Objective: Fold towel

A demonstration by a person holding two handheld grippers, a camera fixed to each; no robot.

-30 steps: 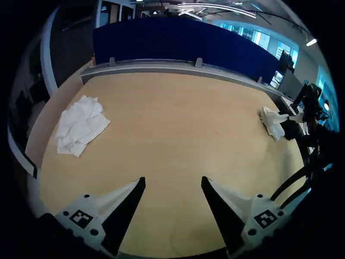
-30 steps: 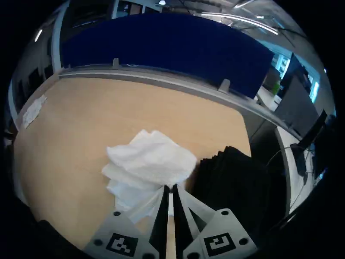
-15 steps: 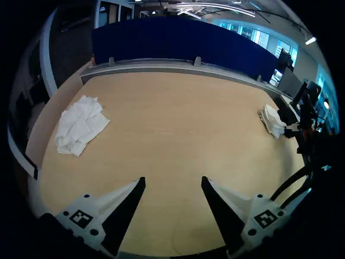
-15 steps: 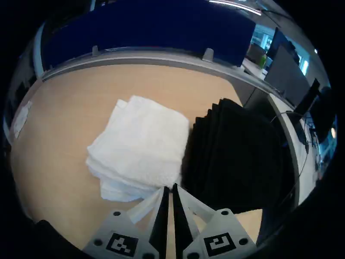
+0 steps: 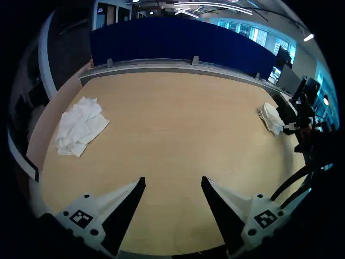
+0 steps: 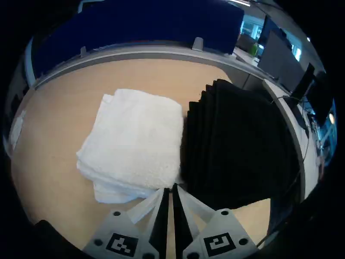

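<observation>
A folded white towel (image 6: pixel 133 140) lies flat on the wooden table (image 6: pixel 56 172), against a stack of black folded cloths (image 6: pixel 241 142). My right gripper (image 6: pixel 171 189) is shut, and its tips pinch the towel's near right corner. In the left gripper view the same folded towel (image 5: pixel 271 117) sits at the table's far right, with the right gripper (image 5: pixel 290 128) just beside it. A second white towel (image 5: pixel 79 126) lies crumpled at the left side of the table. My left gripper (image 5: pixel 172 183) hovers open above the near edge, nothing between its fingers.
A blue partition (image 5: pixel 181 41) on a grey rail closes off the far edge of the table (image 5: pixel 172 112). Monitors and a desk stand beyond the right end. The crumpled towel (image 6: pixel 16 129) is a small patch at the far left in the right gripper view.
The right gripper has lowered the towel from a lifted, bunched state to a flat folded stack beside the black cloths. The left gripper has barely moved.
</observation>
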